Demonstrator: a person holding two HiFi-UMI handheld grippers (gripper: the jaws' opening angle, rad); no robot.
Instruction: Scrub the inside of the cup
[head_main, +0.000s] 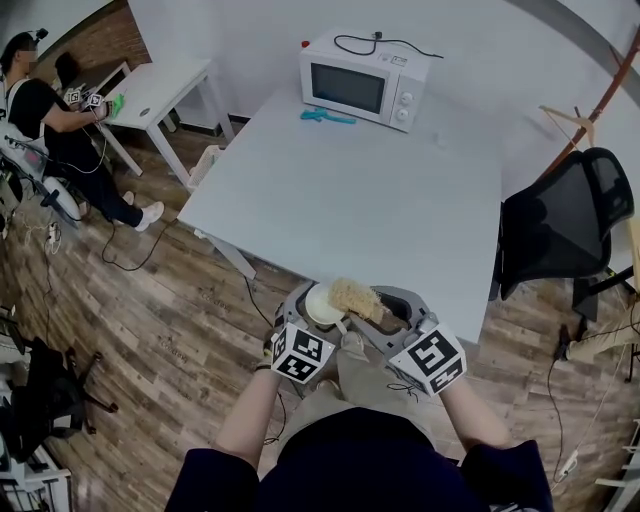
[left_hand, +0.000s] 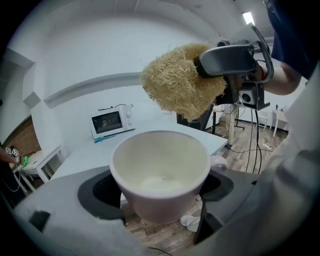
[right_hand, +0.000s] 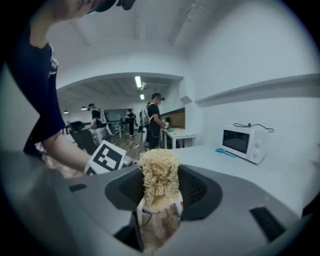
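Cup (left_hand: 160, 172) clamped between jaws of left gripper (left_hand: 157, 194), held past table's (head_main: 380, 200) near edge; right gripper (right_hand: 161, 200) pinches straw-coloured loofah (left_hand: 180, 82) just above cup's rim, apart from it.

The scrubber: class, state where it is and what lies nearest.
In the head view the scrubber sits at the near edge of the table, clamped in the right gripper, just right of the cup the left gripper holds.

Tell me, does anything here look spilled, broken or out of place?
Nothing stands out. The cup sits upright and whole in the left gripper, with no spill showing. The scrubber, clamped in the right gripper, is held close by the cup's mouth, not yet inside.
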